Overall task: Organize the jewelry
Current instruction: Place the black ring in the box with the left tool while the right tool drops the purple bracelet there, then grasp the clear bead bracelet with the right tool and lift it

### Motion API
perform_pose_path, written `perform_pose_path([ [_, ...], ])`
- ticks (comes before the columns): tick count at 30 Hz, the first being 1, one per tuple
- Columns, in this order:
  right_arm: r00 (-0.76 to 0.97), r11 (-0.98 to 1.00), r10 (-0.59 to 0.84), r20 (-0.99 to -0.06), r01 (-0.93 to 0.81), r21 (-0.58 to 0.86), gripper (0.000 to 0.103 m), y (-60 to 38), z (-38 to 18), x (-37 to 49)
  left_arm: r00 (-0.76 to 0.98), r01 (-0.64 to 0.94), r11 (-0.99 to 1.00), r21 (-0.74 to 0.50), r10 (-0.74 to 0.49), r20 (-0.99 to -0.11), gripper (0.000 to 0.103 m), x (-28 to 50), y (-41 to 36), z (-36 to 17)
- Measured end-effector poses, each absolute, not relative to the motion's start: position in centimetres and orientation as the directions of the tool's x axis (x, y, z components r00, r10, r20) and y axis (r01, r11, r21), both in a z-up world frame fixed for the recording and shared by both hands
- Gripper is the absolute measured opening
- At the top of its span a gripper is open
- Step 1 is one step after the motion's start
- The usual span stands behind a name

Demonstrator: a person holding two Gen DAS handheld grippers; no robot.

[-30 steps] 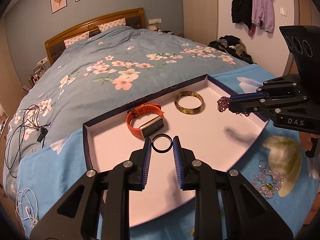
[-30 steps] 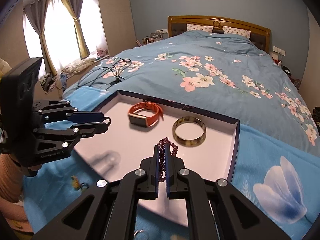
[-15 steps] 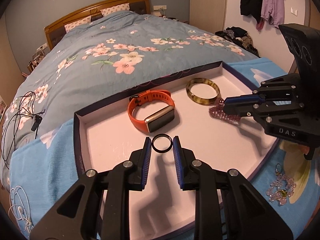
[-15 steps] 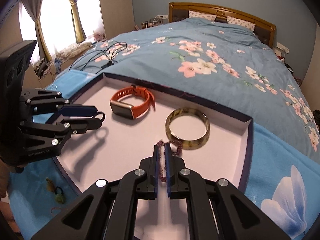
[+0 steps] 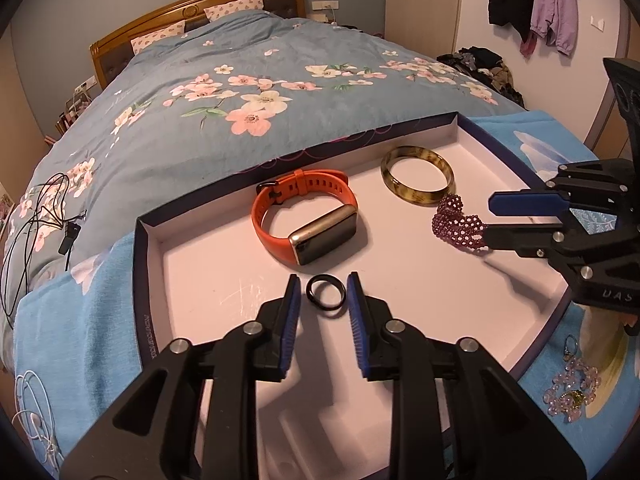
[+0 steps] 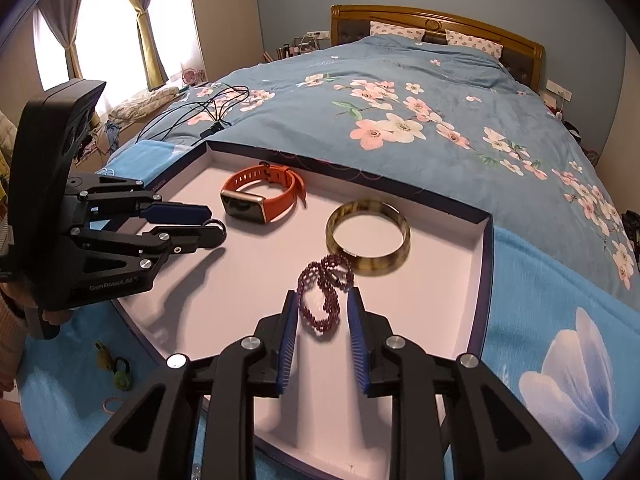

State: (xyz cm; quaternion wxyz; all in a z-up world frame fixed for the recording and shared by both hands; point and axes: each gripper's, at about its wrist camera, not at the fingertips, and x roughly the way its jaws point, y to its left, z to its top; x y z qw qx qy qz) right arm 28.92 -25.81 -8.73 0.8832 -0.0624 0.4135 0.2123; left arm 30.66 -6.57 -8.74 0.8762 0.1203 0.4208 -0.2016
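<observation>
Now that both tongs have just been opening, the left tongs (image 5: 323, 304) stand spread around the small black ring (image 5: 326, 295), and the right tongs (image 6: 323, 316) have released the purple beaded bracelet (image 6: 325, 294); both pieces lie inside the shallow white tray (image 5: 152, 264), so both placements appear complete.

Tray (image 5: 224, 280) floor open at left; orange watch (image 5: 308, 220), bangle (image 5: 418, 178) crowd the far side, gap between probably passable.

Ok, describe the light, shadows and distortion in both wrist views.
Left wrist: warm indoor light, soft tool shadows on the tray, fisheye bends its edges, dark corner vignette. Right wrist: window blown out white, bed curved by the lens, everything sharp.
</observation>
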Motion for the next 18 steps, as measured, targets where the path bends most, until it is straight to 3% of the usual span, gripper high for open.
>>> perform_pose_path([
  [10, 0.610, 0.902, 0.380, -0.696, -0.412, 0.130, 0.024, -27.3, -6.6, 26.2, 0.658, 0.416, 0.908, 0.050, -0.262, -0.706, 0.049, 27.8, -4.3, -5.7],
  [18, 0.631, 0.876, 0.440, -0.639, -0.457, 0.152, 0.031, -28.2, -4.6, 21.4, 0.709, 0.439, 0.898, 0.044, -0.316, -0.630, 0.058, 21.9, -2.1, -3.0],
])
